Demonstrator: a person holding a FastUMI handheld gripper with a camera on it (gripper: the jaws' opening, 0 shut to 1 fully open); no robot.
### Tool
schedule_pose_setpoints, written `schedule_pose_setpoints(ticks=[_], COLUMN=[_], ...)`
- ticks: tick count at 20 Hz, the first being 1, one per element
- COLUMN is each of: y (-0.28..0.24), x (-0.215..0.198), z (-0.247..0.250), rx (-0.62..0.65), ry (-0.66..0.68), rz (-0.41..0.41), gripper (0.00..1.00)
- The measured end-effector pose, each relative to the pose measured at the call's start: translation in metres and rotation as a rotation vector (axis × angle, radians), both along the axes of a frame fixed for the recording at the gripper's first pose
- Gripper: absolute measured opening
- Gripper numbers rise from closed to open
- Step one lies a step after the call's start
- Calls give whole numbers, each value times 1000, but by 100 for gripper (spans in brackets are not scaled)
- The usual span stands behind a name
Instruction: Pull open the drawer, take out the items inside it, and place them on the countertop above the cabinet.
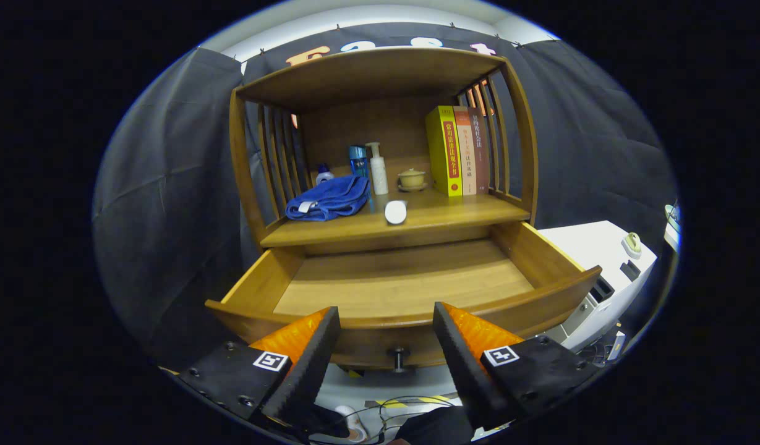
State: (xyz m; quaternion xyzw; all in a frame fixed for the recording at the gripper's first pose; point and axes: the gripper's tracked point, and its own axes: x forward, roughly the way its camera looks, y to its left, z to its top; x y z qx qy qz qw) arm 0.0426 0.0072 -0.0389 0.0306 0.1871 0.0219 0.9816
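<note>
The wooden cabinet's drawer (410,284) is pulled out, and its bare wooden bottom shows nothing lying in it. Its small dark knob (398,356) sits on the front panel, between my fingers. My gripper (386,321) stands open just in front of the drawer front, with nothing between its fingertips. On the countertop (454,216) above the drawer lie a folded blue towel (329,199) and a small white round item (396,212) near the front edge. Further back stand a blue bottle (357,162), a white pump bottle (378,169), a small lidded cup (411,179) and three upright books (457,151).
The shelf unit has slatted sides (281,161) and a top board (373,71) over the countertop. A white appliance (602,272) stands to the right of the drawer. Cables (404,408) lie on the floor beneath the gripper.
</note>
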Motion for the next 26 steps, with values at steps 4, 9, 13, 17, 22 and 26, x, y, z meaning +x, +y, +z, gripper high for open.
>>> schedule_pose_setpoints(ticks=[4, 9, 13, 17, 22, 26], y=[0, -7, -9, -10, -10, -8], x=[0, 12, 14, 31, 63, 93], z=[-21, -36, -36, -26, -15, -15], rx=[-16, -44, -58, -61, -78, -74], ry=[14, -2, -26, -54, -85, -86], rz=[1, -35, -51, -46, -40, -44], gripper=[99, 98, 96, 96, 97, 99])
